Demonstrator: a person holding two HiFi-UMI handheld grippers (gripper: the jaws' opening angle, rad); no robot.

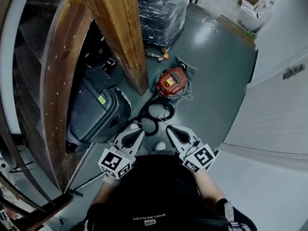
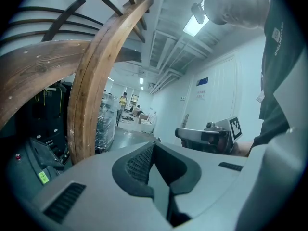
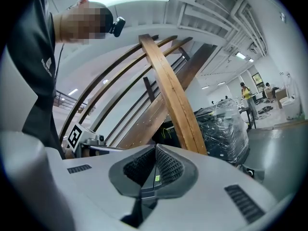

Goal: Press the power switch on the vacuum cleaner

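The red vacuum cleaner [image 1: 172,82] stands on the grey floor just past the foot of a wooden beam, its black hose [image 1: 157,112] coiled in front of it. My left gripper [image 1: 140,132] and right gripper [image 1: 169,128] are held side by side close to my body, pointing toward the hose and well short of the vacuum. Both are shut with nothing between the jaws. In the left gripper view the left gripper [image 2: 154,147] has its jaws together and the right gripper [image 2: 208,137] shows beside it. In the right gripper view the right gripper [image 3: 155,149] looks up at the beams.
A slanted wooden beam [image 1: 117,30] and curved wooden ribs [image 1: 57,81] rise at the left. A dark case [image 1: 98,109] lies beneath them. A wrapped pallet [image 1: 161,8] stands behind the vacuum. A white wall panel [image 1: 276,114] runs along the right.
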